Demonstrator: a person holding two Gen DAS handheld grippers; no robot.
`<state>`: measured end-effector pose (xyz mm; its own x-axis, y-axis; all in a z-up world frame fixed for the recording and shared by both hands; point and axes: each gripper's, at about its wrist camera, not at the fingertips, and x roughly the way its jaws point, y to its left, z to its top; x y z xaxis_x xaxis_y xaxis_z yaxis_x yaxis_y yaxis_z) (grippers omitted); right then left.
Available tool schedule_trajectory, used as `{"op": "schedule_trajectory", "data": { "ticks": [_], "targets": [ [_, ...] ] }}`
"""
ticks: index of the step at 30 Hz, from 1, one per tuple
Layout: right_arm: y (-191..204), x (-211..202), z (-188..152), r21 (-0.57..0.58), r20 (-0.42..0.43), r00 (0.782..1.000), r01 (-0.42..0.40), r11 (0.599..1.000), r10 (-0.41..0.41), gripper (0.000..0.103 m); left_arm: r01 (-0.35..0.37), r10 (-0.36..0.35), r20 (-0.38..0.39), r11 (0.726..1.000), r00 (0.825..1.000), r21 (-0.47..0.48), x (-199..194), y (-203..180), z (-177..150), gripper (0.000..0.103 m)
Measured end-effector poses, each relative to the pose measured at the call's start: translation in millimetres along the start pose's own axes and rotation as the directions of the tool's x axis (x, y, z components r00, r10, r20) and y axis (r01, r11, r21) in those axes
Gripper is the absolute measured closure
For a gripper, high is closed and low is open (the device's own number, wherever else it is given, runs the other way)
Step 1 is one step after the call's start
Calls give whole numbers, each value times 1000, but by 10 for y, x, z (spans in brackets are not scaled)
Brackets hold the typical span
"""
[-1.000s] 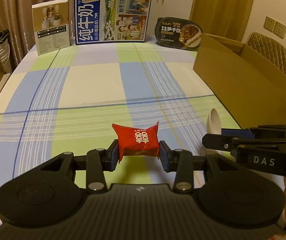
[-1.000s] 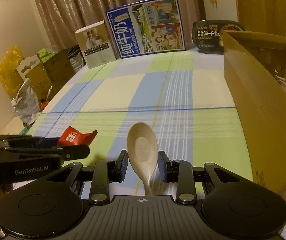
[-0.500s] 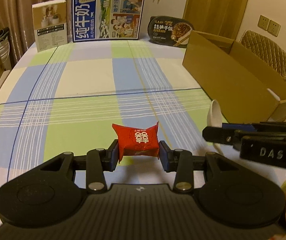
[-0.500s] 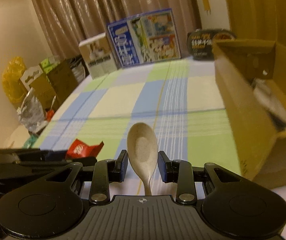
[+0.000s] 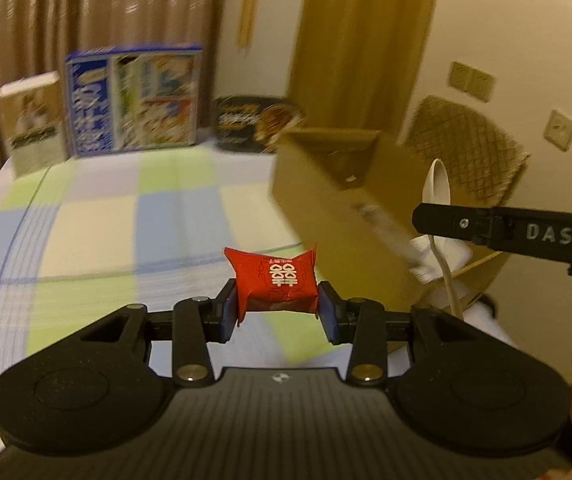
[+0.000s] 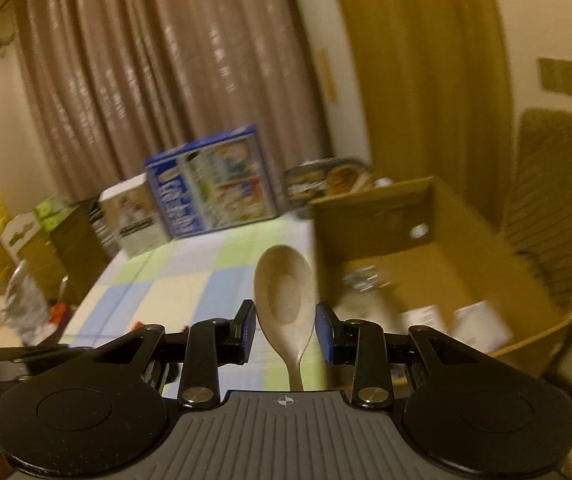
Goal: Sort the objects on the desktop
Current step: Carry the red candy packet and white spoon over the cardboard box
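Here, both views blurred by motion. Left gripper clamped on a red packet, blue pads pressing its two sides; packet held clear above the checked cloth, white double-character print facing the camera. Right gripper clamped on a beige spoon, bowl up and facing the camera, handle running down behind the gripper body. In the left view the spoon shows edge-on, pale, poking up past the right gripper's black arm marked "DAS", in front of the box's near end. Cardboard box open-topped, at the right side of the table; inside it some white and pale items, too smeared to name. A round hole shows in the box's far wall. Spoon sits just left of the box's near corner in the right view, above the cloth. At the table's far end: blue milk carton, a smaller white carton to its left, a dark food tray to its right. Curtains behind. Woven chair beyond the box.
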<state>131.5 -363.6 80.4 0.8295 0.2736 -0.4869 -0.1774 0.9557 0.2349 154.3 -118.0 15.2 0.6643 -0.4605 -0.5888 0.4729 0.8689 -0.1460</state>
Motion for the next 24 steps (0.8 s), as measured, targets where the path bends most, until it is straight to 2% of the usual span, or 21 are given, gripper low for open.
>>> {"op": "schedule_trajectory", "data": {
  "ticks": [10, 24],
  "targets": [
    [-602, -48, 317, -23, 25, 995, 92, 995, -92, 74, 89, -91, 29, 994, 995, 67, 188, -689, 413, 68],
    [-1006, 172, 455, -31, 15, 994, 110, 993, -109, 74, 129, -130, -3, 987, 992, 100, 593, -1124, 632, 67]
  ]
}}
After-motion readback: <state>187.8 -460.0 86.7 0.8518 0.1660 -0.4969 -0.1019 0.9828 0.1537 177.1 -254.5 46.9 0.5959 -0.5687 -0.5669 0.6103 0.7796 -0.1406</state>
